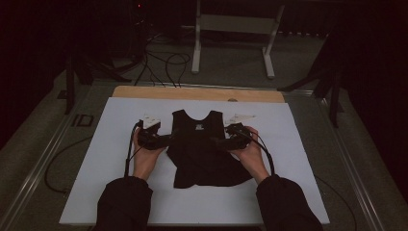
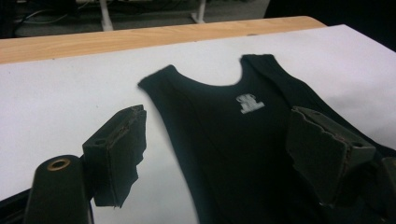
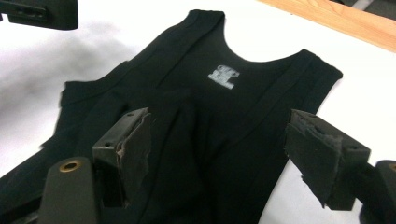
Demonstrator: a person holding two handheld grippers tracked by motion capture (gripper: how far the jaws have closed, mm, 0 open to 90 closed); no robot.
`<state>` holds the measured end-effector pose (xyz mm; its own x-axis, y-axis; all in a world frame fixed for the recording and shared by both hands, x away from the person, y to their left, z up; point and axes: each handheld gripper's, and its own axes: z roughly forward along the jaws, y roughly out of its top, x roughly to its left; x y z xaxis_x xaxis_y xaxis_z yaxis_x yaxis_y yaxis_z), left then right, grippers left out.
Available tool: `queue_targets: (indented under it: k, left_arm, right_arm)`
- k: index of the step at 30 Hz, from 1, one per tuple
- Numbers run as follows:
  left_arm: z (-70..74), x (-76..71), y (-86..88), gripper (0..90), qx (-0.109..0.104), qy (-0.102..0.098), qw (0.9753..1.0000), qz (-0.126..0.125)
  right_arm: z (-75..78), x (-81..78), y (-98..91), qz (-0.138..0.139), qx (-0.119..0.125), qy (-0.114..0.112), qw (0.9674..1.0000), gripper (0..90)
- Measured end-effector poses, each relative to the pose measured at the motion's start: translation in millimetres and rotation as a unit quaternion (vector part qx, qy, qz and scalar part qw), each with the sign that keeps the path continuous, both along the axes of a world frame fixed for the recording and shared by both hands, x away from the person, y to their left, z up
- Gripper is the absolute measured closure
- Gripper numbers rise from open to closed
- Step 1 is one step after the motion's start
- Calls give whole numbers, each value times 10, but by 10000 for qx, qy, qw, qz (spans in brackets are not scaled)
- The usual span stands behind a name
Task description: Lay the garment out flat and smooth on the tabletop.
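Black tank top (image 2: 233,140) on white sheet (image 2: 70,93), between spread fingers (image 2: 116,154).

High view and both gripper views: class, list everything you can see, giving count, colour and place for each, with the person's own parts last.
Tank top: one, black, small pale label at the neck, flat mid-sheet, hem rumpled.
Sheet: one, white, covering the table.
Table: one, wooden edge bare at the far side.
Frame legs: two, white, on the floor beyond.
Cables: several, black, on the floor beyond.
Left gripper: one, black, open over the top's edge.
Right gripper: one, black, open above the top.
Sleeves: two, black, near edge.
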<state>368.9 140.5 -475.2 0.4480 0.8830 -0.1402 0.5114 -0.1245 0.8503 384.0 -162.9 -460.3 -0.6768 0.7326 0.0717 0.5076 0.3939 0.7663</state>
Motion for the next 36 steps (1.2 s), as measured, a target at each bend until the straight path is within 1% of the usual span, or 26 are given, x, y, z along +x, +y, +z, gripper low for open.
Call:
queue_targets:
  k: [1, 2, 5, 6, 7, 8, 9, 12, 14, 16, 18, 19, 20, 22, 23, 26, 27, 28, 29, 30, 32, 33, 34, 36]
  left_arm:
    - [4, -40, 7, 203, -10, 14, 10000, -11]
    - [5, -81, 17, 202, -66, -1, 10000, -20]
    - [7, -203, 37, 204, -145, -9, 9999, -31]
    - [6, -242, 42, 208, -132, 15, 9999, -45]
    - [6, -280, 44, 209, -80, 24, 10000, -50]
    - [8, -333, 47, 208, -36, -7, 10000, -68]
    - [11, -365, 51, 209, -19, -29, 10000, -86]
    - [21, -492, 84, 209, -23, -88, 9999, -134]
    - [18, -576, 107, 208, 4, -118, 9998, -155]
    - [8, -656, 134, 208, 41, -146, 9998, -164]
    - [-4, -739, 155, 209, 47, -148, 9997, -166]
    - [-8, -780, 162, 209, 39, -137, 9997, -180]
    - [-7, -819, 167, 208, 90, -138, 9996, -218]
    - [-1, -897, 180, 206, 209, -209, 9992, -253]
    - [2, -930, 196, 206, 222, -211, 9992, -263]
    - [0, -1024, 262, 205, 213, -270, 9991, -231]
    - [-7, -1054, 285, 204, 209, -278, 9992, -192]
    - [-7, -1054, 285, 204, 209, -278, 9992, -192]
    - [-30, -1111, 333, 204, 127, -264, 9995, -133]
    - [-45, -1137, 350, 206, 102, -251, 9995, -136]
    - [-74, -1186, 356, 206, 97, -213, 9996, -161]
    - [-74, -1186, 356, 207, 97, -213, 9996, -161]
    - [-90, -1221, 340, 207, 87, -184, 9996, -215]
    - [-107, -1242, 304, 207, 47, -170, 9994, -283]
  right_arm:
    - [-10, -49, -13, 15, 36, -19, 10000, 231]
    - [-23, -98, -31, 9, 87, -22, 10000, 232]
    - [-79, -236, -78, -18, 278, 16, 9996, 238]
    - [-98, -276, -89, 11, 337, 30, 9994, 242]
    - [-112, -320, -95, 17, 370, -4, 9993, 245]
    - [-128, -364, -98, 36, 348, -51, 9994, 246]
    - [-148, -421, -94, 47, 342, -39, 9994, 247]
    - [-201, -543, -85, 118, 323, -62, 9994, 254]
    - [-235, -638, -67, 84, 182, -114, 9997, 255]
    - [-235, -716, -42, 190, 42, -203, 9996, 258]
    - [-217, -793, -30, 226, 133, -313, 9992, 278]
    - [-213, -824, -29, 222, 161, -316, 9991, 280]
    - [-217, -845, -36, 232, 156, -329, 9991, 284]
    - [-237, -884, -55, 227, 216, -273, 9991, 297]
    - [-249, -901, -67, 206, 240, -252, 9992, 299]
    - [-264, -933, -103, 150, 304, -207, 9992, 304]
    - [-262, -939, -118, 167, 325, -235, 9991, 305]
    - [-262, -939, -118, 167, 325, -235, 9991, 305]
    - [-259, -947, -124, 156, 353, -241, 9990, 306]
    - [-258, -961, -132, 145, 411, -275, 9987, 310]
    - [-273, -968, -139, 160, 413, -314, 9985, 310]
    - [-273, -968, -139, 160, 413, -314, 9985, 310]
    - [-277, -975, -139, 145, 424, -290, 9986, 310]
    - [-305, -991, -131, 155, 321, -352, 9987, 320]
